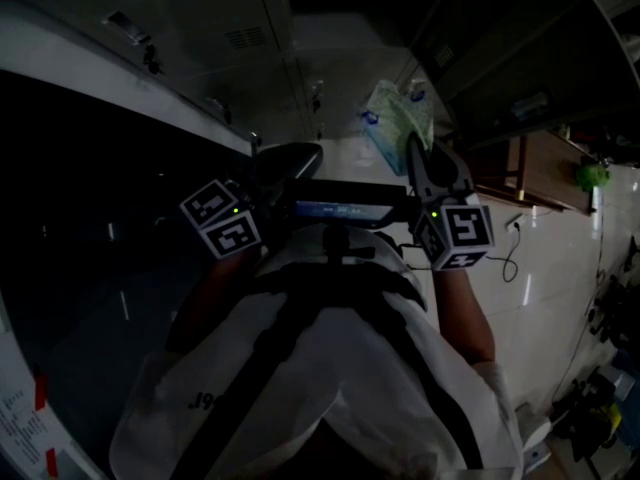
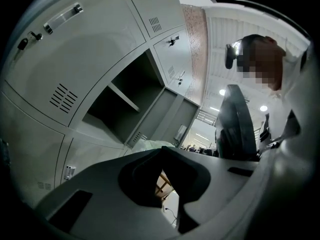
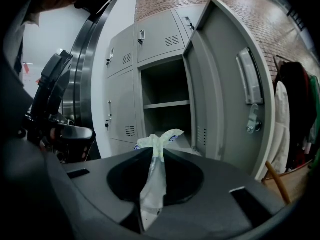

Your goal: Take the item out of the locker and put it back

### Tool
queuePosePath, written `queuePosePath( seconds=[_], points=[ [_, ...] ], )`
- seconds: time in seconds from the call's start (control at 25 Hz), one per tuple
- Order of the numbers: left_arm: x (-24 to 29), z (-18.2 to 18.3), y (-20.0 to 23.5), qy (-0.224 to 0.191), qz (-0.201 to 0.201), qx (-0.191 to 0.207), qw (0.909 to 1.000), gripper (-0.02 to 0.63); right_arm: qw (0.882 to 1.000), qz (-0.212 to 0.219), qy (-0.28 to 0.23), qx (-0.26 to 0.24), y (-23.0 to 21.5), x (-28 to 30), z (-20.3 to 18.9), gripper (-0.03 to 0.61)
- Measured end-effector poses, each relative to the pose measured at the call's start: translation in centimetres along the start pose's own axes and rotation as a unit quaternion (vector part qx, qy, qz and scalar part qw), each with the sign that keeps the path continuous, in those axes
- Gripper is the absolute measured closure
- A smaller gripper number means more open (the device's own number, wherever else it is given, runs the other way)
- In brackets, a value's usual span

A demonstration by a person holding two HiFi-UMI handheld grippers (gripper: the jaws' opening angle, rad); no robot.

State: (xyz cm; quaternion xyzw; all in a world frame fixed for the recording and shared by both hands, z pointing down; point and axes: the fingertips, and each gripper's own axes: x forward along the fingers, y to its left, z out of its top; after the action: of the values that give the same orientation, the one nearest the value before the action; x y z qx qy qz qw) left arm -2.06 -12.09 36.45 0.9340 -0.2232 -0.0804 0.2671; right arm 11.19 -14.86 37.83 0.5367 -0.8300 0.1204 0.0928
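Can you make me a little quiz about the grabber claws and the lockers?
1. True or false: the right gripper holds nothing.
2. The locker in front of the right gripper is: A open, B shut, C padlocked?
3. Fill in: the left gripper is empty, its jaws ____.

Key: 1 false, it pinches a plastic bag. 2 A. 3 together.

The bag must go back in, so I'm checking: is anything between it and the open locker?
Nothing visible does. The right gripper holds the bag facing the locker, whose door stands swung open to the right, clear of the opening.
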Motion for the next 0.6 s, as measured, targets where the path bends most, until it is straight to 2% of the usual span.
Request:
queuePosePath(
  seconds=[0.6],
  points=[
    [0.14,-0.26,0.04,0.003,0.001,-0.005,1.0,0.611,1.0,0.007,0.004,0.002,0.27,0.31,-0.14,0.534]
  ],
)
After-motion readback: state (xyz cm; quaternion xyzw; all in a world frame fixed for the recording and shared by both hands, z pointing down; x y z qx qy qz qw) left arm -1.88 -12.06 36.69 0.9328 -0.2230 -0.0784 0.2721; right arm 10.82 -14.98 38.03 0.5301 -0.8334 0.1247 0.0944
